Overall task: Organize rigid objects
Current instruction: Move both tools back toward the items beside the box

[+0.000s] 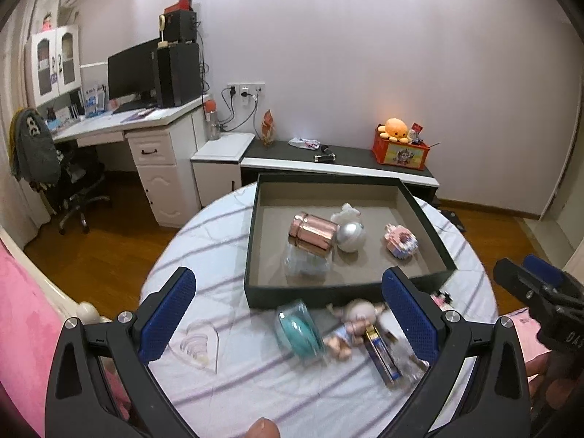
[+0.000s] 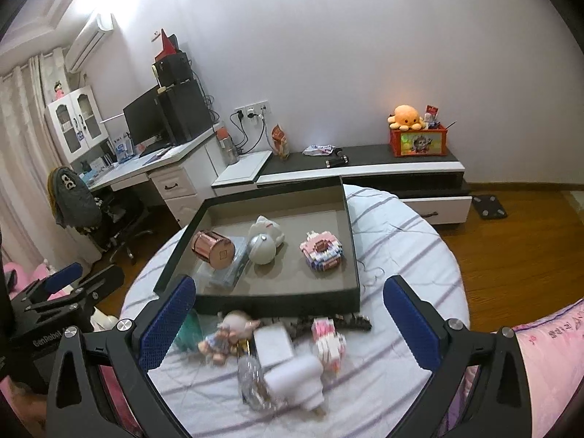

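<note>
With both grippers' fingers released, you lower the left gripper (image 1: 288, 321) squarely over the doll (image 1: 356, 323) near the tray (image 1: 328, 294).

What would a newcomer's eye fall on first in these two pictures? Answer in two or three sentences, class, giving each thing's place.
The dark tray in the middle of the striped round table, holding a shiny rose-gold canister on its side beside a silver ball. Next, the jumble of toys in front of the tray, a small doll among them. Far back, an orange plush octopus glows against the wall.

"8" on the grey jacket (image 2: 71, 197) over the chair; other lettering too blurred.
</note>
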`<action>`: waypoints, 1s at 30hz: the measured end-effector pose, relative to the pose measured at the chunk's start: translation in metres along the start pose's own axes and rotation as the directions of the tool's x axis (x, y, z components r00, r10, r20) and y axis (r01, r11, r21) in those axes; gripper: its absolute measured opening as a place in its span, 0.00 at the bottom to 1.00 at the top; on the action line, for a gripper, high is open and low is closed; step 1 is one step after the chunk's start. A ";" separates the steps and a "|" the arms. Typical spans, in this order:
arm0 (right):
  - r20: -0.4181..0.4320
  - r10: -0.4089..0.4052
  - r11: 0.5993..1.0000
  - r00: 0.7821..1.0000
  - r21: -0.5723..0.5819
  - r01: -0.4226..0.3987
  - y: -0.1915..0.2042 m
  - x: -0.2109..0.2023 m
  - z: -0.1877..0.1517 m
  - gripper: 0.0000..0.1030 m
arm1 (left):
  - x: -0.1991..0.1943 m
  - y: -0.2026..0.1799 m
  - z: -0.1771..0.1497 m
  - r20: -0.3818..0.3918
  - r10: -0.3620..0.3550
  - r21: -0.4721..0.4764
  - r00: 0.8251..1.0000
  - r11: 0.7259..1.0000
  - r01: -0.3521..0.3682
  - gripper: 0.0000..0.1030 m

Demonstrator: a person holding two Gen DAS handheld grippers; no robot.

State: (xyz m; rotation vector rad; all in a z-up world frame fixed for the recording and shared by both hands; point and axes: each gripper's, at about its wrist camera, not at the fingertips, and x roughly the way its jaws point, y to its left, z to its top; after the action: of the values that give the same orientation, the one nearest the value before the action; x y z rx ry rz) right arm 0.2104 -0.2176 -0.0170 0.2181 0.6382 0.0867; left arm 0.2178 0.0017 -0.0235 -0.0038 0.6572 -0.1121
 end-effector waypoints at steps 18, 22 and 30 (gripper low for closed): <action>-0.032 -0.038 0.999 0.999 -0.028 0.037 0.002 -0.028 -0.044 1.00 | -0.020 0.010 -0.053 -0.047 0.007 -0.025 0.999 1.000 -0.009 1.00; -0.032 -0.039 0.999 0.999 -0.031 0.038 0.002 -0.028 -0.045 1.00 | -0.017 0.011 -0.054 -0.053 0.011 -0.029 0.999 1.000 -0.012 1.00; -0.057 -0.039 0.998 0.998 -0.041 0.037 0.002 -0.023 -0.049 1.00 | -0.009 0.009 -0.056 -0.069 0.007 -0.026 0.998 1.000 -0.009 1.00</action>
State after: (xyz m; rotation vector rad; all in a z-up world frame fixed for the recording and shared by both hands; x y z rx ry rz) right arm 0.1630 -0.2101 -0.0411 0.1655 0.6972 0.0692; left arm 0.1774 0.0131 -0.0630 -0.0228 0.7280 -0.0958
